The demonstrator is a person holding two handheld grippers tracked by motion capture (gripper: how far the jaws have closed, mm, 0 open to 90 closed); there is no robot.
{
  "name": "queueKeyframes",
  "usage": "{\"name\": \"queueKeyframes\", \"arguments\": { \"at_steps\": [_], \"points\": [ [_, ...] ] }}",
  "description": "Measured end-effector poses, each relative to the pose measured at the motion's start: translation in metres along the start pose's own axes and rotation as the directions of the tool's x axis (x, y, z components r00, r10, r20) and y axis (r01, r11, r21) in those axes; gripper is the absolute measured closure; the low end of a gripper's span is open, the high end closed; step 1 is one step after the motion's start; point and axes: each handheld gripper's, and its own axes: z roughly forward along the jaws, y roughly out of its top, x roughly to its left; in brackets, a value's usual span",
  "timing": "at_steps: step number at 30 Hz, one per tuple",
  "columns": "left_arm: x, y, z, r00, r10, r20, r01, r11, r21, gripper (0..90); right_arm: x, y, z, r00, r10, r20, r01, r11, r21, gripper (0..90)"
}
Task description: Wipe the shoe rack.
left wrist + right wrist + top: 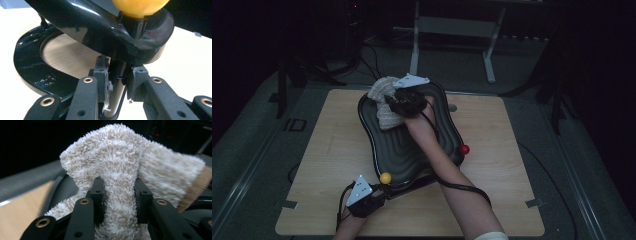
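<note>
On the pale wooden desk [332, 150] sits a glossy black, wavy-edged plastic tray [412, 150] raised on a black curved stand, with a yellow ball knob [385, 178] at its near-left corner and a red ball knob [465, 149] at its right edge. The right claw [394, 102] is at the far end of the tray, clenched on a cream, fluffy terry cloth [384, 107]; in the right gripper view a thick fold of that cloth [117, 195] is pinched between the two black jaws and rises above them in a rumpled peak, with more of it hanging off to the right. From above, the cloth lies bunched at the far-left part of the tray, partly over its rim. The left claw [379, 192] is at the near-left corner of the tray, just under the yellow knob. In the left gripper view its jaws are closed on a dark upright post [117, 87] beneath the tray's shiny black rim [100, 27], the pads pressing it from both sides, with the yellow knob [140, 7] directly above. The person's forearms reach in from the near edge of the desk.
</note>
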Motion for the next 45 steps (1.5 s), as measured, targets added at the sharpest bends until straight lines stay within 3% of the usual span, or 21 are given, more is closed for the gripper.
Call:
{"name": "queueKeyframes", "arguments": {
  "at_steps": [4,6,9,30,45],
  "points": [
    [0.0,0.0,0.0,1.0,-0.005,-0.005,0.005,1.0,0.0,72.3,0.0,-0.012,0.018,0.9971,-0.041,0.065,0.038,0.998,0.044,67.6],
    [0.001,0.0,-0.001,1.0,-0.006,-0.005,0.006,1.0,0.0,72.3,0.001,-0.016,0.021,0.9966,-0.045,0.069,0.041,0.998,0.048,67.5],
    [0.001,-0.001,-0.001,0.9999,-0.011,-0.003,0.011,0.9999,-0.003,72.2,0.004,-0.022,0.021,0.999,0.001,0.045,-0.003,0.999,0.034,67.6],
    [0.001,0.0,-0.001,1.0,-0.005,-0.008,0.005,1.0,-0.001,72.3,0.03,-0.037,0.014,0.9965,-0.076,-0.035,0.078,0.996,0.049,67.2],
    [0.001,0.0,-0.001,0.9999,-0.008,-0.009,0.008,1.0,0.0,72.3,0.038,-0.073,-0.012,0.9926,-0.112,-0.047,0.114,0.992,0.055,67.3]
  ]
}}
